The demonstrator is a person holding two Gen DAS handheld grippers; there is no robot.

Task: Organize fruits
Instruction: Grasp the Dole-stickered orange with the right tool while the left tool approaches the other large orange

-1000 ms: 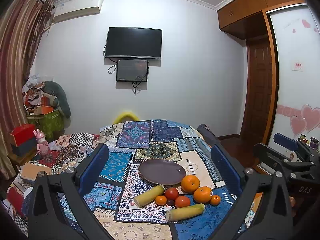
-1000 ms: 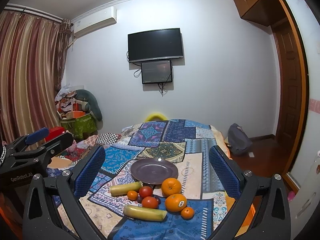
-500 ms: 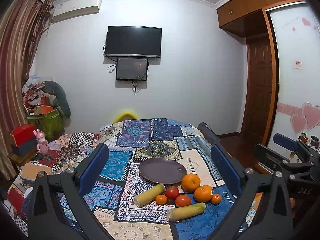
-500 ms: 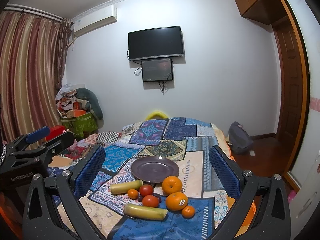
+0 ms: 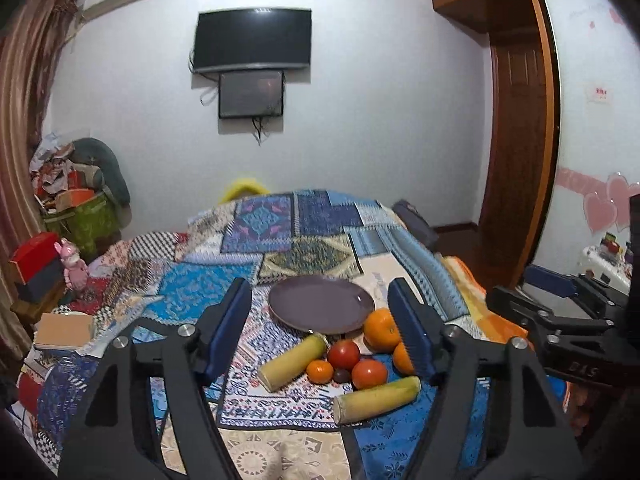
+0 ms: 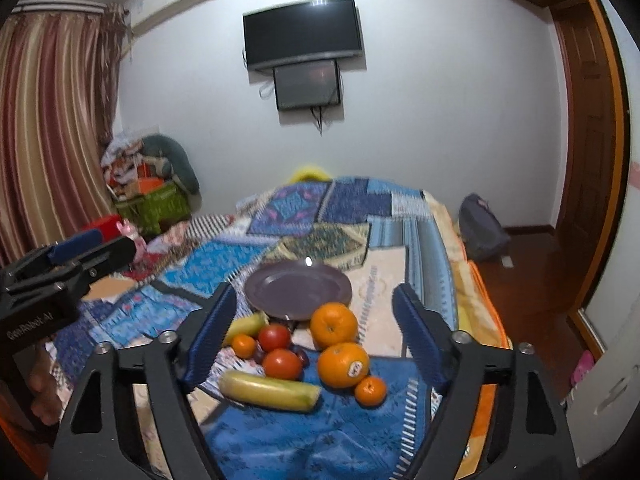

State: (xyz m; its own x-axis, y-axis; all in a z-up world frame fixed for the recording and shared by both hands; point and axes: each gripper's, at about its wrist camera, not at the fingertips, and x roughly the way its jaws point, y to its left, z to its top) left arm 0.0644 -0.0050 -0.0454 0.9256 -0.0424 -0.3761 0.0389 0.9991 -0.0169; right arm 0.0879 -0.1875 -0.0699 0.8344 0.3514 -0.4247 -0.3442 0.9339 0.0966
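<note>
Both grippers empty: left gripper (image 5: 320, 328) has jaws spread wide, holding nothing, hovering short of the fruit pile; right gripper (image 6: 312, 332) same, jaws apart, nothing between the pads, aimed at the same pile from the other side.

Nearest to me in the right wrist view: a yellow-green corn cob (image 6: 270, 391) lying flat on the blue patch of the quilt (image 6: 304, 440), a small tangerine (image 6: 371, 391) just beside the stickered orange (image 6: 343, 365). Behind those, two tomatoes (image 6: 282, 363) (image 6: 274, 337) close together, something small and dark tucked between them, can't tell what. Another small tangerine (image 6: 244, 346) and a second cob (image 6: 246, 325) partly hidden by my left pad. Second orange (image 6: 333, 325) sits right at the plate edge.

Purple plate (image 6: 298, 290) lies beyond the pile, bare, nothing on it.

Progress: I judge zero done. Every fruit sits on the quilt, none on the plate. All pick-and-place moves left; likely the plate is the target.
</note>
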